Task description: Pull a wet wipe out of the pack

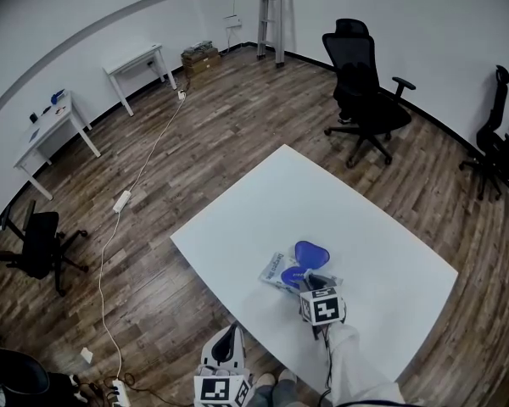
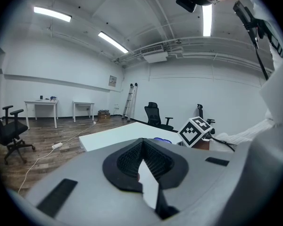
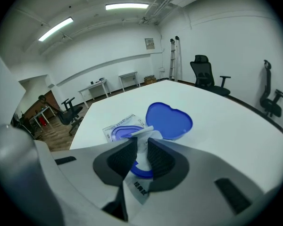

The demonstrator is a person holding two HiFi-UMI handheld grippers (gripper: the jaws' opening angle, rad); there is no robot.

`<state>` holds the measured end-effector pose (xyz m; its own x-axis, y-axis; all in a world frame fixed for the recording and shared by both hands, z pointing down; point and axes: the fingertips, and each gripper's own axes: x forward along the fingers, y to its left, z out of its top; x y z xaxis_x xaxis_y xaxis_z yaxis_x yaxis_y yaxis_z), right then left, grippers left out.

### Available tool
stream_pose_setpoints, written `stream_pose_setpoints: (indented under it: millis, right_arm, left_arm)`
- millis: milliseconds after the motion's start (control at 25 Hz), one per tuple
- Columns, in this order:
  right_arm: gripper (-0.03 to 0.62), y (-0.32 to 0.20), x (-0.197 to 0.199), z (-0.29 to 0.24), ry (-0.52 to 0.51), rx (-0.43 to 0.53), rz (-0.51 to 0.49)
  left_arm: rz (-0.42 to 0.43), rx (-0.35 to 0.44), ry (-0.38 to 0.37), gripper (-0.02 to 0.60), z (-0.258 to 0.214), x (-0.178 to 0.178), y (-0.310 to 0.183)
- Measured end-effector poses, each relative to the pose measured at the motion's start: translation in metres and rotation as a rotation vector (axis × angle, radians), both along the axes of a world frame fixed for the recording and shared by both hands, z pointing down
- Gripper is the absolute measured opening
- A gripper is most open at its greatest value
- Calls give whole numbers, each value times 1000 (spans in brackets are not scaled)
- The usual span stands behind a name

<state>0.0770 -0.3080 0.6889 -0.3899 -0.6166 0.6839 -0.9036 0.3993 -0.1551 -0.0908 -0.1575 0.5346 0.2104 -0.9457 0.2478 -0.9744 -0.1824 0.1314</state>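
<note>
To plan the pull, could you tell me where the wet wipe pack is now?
In the head view, the wet wipe pack lies lid-open on the white table, at its near side, in front of the right gripper.

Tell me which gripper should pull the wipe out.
Right: the right gripper has the wipe between its jaws at the open pack; the left gripper is shut, back off the table.

In your head view, your right gripper [image 1: 312, 282] covers the near end of the wet wipe pack [image 1: 275, 270], and the bottom edge cuts off your left gripper [image 1: 229, 333]. At the upper left, the items on the white desk [image 1: 51, 130] are too small to tell. In your right gripper view, the jaws hide where the wet wipe [image 3: 144, 136] leaves the pack.
</note>
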Motion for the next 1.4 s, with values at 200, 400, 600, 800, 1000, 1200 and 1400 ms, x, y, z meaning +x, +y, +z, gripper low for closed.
stream_pose_setpoints:
  millis: [200,400,600,800,1000,1200,1400]
  right_arm:
    - [52,-2,4,-2,18,8,5]
    - [36,0,2,2,31,14,6]
    - [12,1,1,1,39,20,-3]
    - [11,-1,4,-1,23,27,2]
    - [9,2,2,-6,14,39,-2]
    - [9,4,3,-16,-4,63,-11]
    - [9,9,-1,-23,-15,93,-15]
  left_arm:
    - [-14,-4,-3,-3,2,-3,2]
    - [-17,-4,2,-3,2,-6,4]
    - [-20,-5,2,-3,2,-7,6]
    - [-20,-4,-3,-3,2,-6,6]
    - [-16,-2,-2,-3,1,-6,7]
    - [-8,0,2,-3,-2,-2,7]
    - [-14,14,12,-3,-2,-6,11]
